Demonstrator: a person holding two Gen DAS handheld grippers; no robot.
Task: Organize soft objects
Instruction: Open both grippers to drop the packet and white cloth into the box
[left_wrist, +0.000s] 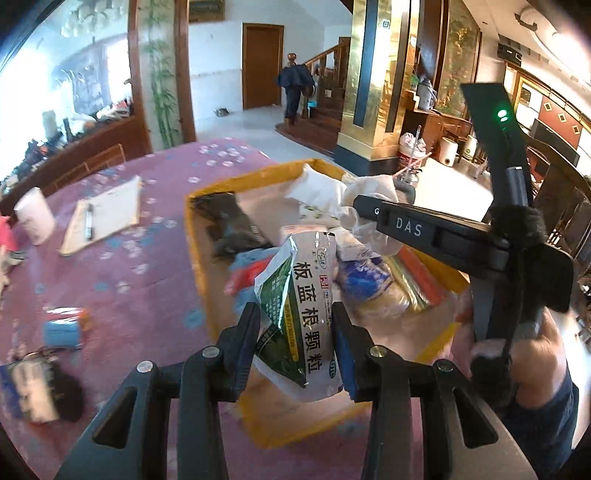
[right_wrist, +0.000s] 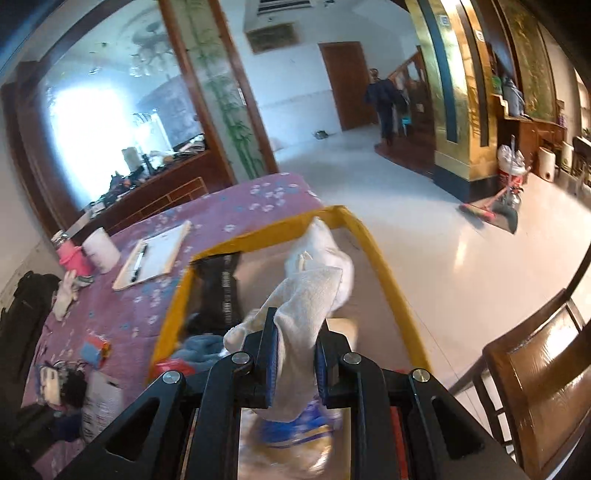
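Observation:
My left gripper is shut on a green and white granule packet with printed characters, held over the yellow-rimmed box. My right gripper is shut on a cream-white towel that hangs above the same box. In the left wrist view the right gripper comes in from the right with the towel bunched at its tip. Inside the box lie a black pouch, blue cloth, a red packet and a blue and white bag.
The box stands on a purple flowered tablecloth. On the cloth lie a clipboard with a pen, a white roll, a pink bottle and small items at the left. A wooden chair stands at the right; a person walks far off.

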